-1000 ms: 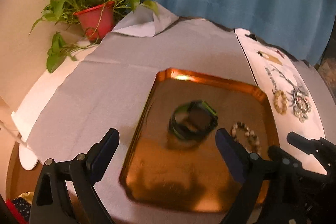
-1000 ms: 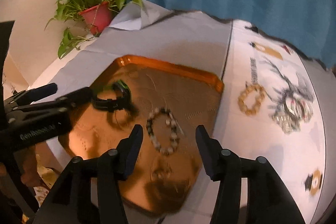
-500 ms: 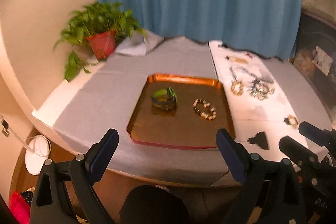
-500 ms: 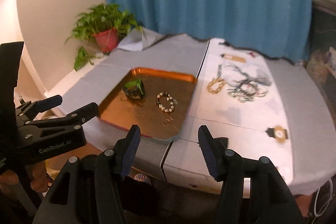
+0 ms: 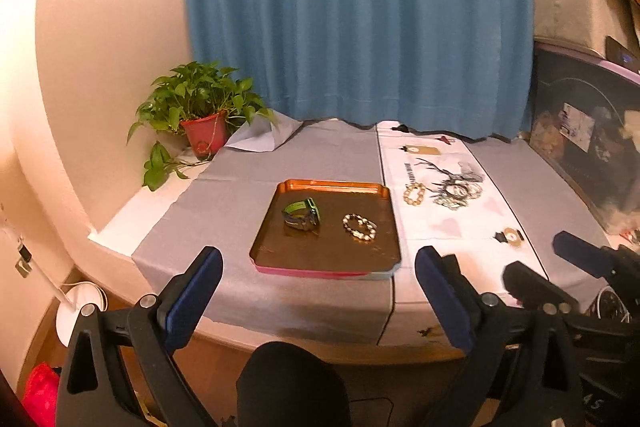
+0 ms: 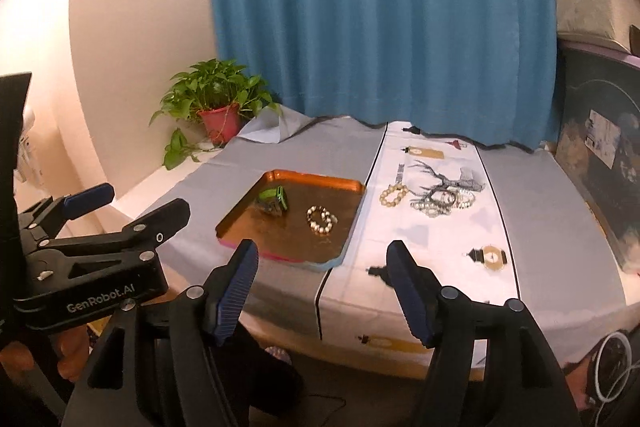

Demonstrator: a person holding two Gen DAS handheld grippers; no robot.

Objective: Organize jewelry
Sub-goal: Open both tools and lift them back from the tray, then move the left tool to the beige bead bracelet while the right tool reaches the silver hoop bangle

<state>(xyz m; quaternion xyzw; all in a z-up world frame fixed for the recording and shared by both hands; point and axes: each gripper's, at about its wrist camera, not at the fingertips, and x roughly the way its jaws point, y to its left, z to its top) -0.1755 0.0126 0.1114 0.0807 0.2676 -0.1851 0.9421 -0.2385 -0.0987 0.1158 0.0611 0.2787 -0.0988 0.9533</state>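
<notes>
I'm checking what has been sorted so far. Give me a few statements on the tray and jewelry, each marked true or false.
1. The copper tray holds a green watch and a beaded bracelet. True.
2. The yellow bead bracelet lies in the tray. False: it lies on the white printed cloth beside it.
3. The right tool grips a bracelet. False: nothing is between its jaws, which are opening.
4. A potted plant stands at the table's far left corner. True.
</notes>
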